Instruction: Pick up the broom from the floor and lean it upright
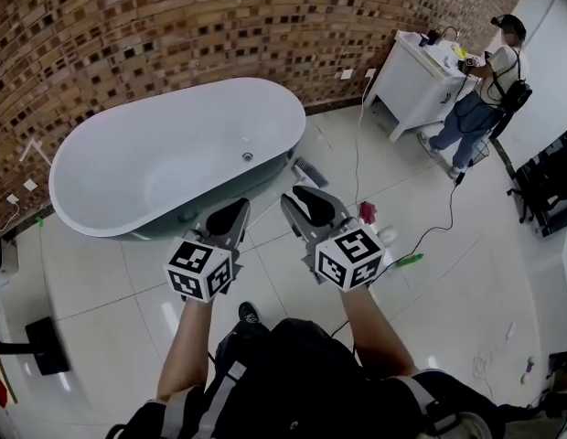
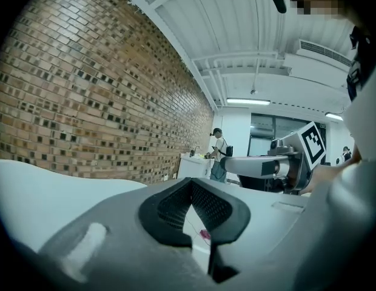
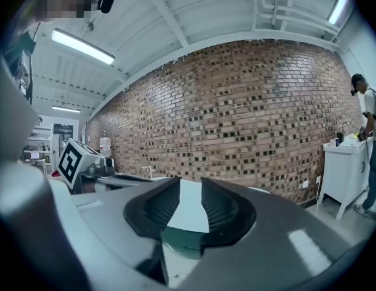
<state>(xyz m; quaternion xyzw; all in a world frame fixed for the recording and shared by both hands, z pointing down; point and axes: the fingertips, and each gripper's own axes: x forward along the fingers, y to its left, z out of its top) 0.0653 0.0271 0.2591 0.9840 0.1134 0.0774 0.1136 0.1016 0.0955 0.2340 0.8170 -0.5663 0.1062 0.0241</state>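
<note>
A dark brush head [image 1: 308, 170] lies on the white floor tiles by the right end of the bathtub [image 1: 128, 176]; it looks like the broom's head, and I see no handle. Both grippers are held side by side above the floor, pointing at the tub. My left gripper [image 1: 236, 210] [image 2: 191, 185] is shut, its tips meeting with nothing between them. Just right of it, my right gripper [image 1: 306, 199] [image 3: 191, 187] stands open with an empty gap between its pads, short of the brush head.
A black flat head on a stick [image 1: 41, 344] lies at the far left. A pink thing [image 1: 367, 212], a green item [image 1: 410, 261] and a white cable [image 1: 357, 154] are on the floor to the right. A person [image 1: 489, 90] stands at a white cabinet [image 1: 411, 76]. Brick wall behind.
</note>
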